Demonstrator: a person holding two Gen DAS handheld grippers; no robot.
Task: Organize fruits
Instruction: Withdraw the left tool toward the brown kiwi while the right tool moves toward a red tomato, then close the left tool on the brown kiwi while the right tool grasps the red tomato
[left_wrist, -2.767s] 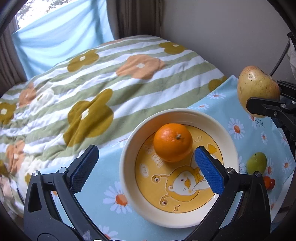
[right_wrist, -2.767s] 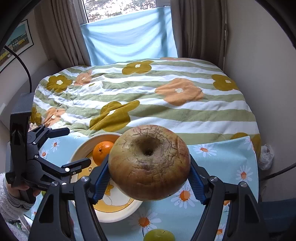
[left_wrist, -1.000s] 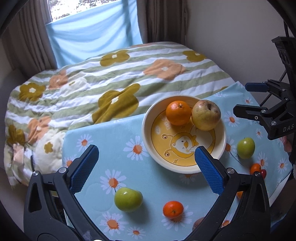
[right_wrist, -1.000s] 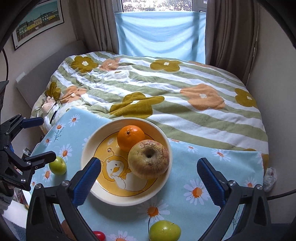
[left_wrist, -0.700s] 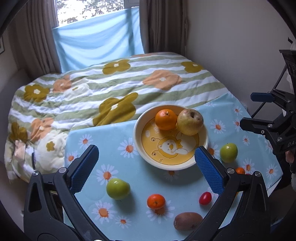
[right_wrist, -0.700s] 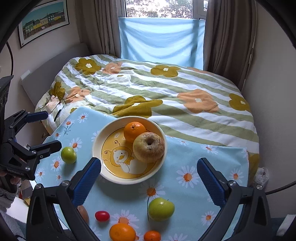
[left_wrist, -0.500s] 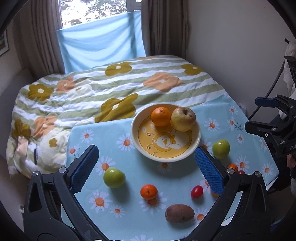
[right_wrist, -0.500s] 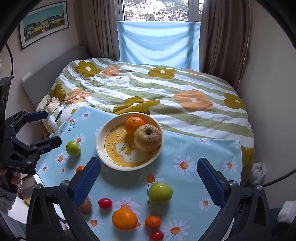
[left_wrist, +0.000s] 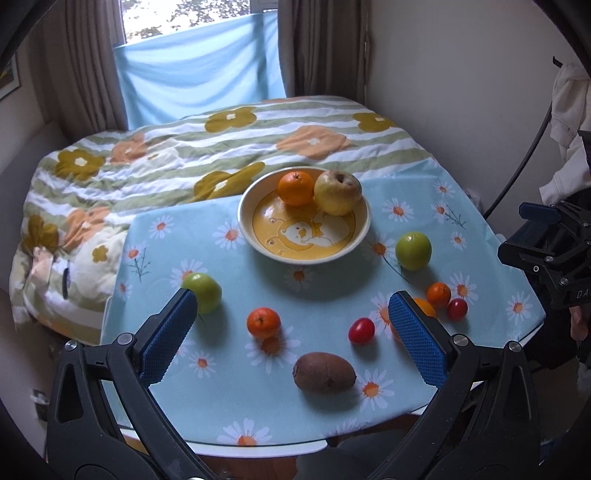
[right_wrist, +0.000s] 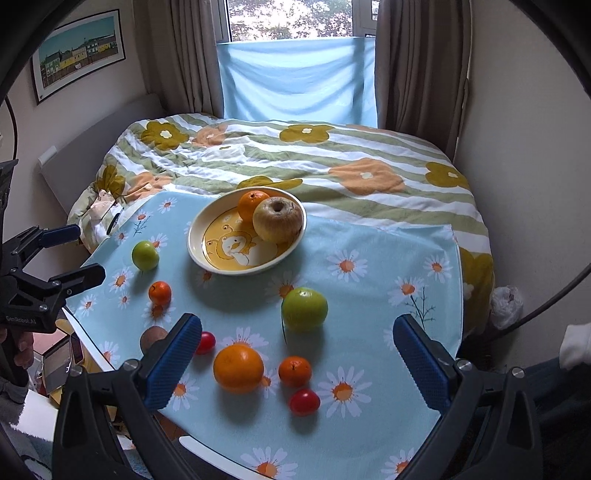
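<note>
Fruits scattered, kiwi (right_wrist: 153, 336) half hidden behind right claw (right_wrist: 295, 363), large orange (left_wrist: 424, 308) behind left claw (left_wrist: 291, 334)

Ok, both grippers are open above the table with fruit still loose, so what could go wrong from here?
1. The small red cherry tomato and the brown oval kiwi lie near the tablecloth's front edge; a nudge might roll them off.
2. The cream cartoon bowl already holds a large yellowish apple against an orange; adding fruit there could knock them.

Both wrist cams high, angled down from opposite sides; shared plate (left_wrist: 245, 229) (right_wrist: 195, 251).
</note>
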